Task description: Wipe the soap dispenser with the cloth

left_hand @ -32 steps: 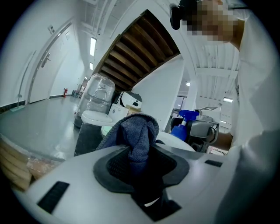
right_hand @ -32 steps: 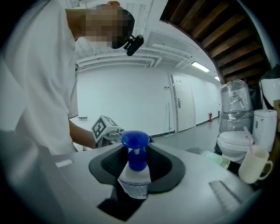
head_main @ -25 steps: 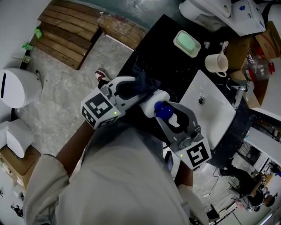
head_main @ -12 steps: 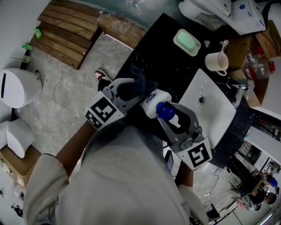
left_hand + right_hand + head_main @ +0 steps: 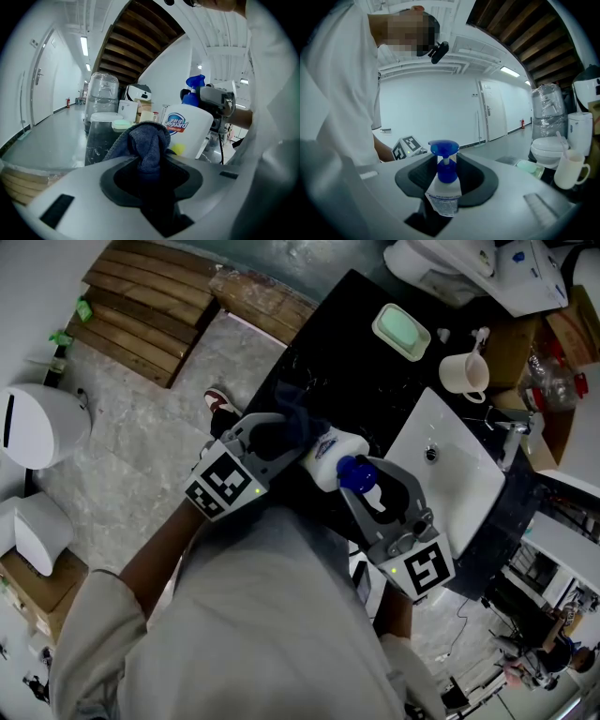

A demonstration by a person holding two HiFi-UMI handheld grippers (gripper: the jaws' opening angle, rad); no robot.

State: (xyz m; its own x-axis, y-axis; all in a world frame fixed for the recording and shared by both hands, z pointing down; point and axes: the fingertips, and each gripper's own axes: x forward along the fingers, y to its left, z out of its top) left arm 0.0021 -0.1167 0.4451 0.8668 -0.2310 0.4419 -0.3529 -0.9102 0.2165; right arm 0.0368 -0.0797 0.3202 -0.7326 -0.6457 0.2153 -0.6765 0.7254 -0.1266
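While the right gripper's (image 5: pixel 361 488) fingers clamp the soap dispenser (image 5: pixel 328 452) below its blue pump, the left gripper's (image 5: pixel 281 432) fingers are closed on a dark blue cloth (image 5: pixel 300 411) just beside its white body. Label reads "Safeguard". Beyond both sets of fingers, a soap dish (image 5: pixel 413 353) on the table (image 5: pixel 347 343) holds a pale green bar.

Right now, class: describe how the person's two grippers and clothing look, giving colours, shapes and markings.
Both the left gripper and right gripper are light grey moulded shells with black-lined, rounded jaw openings. Each carries a white cube printed with black square markers and a small green light. The person wears a pale short-sleeved shirt.
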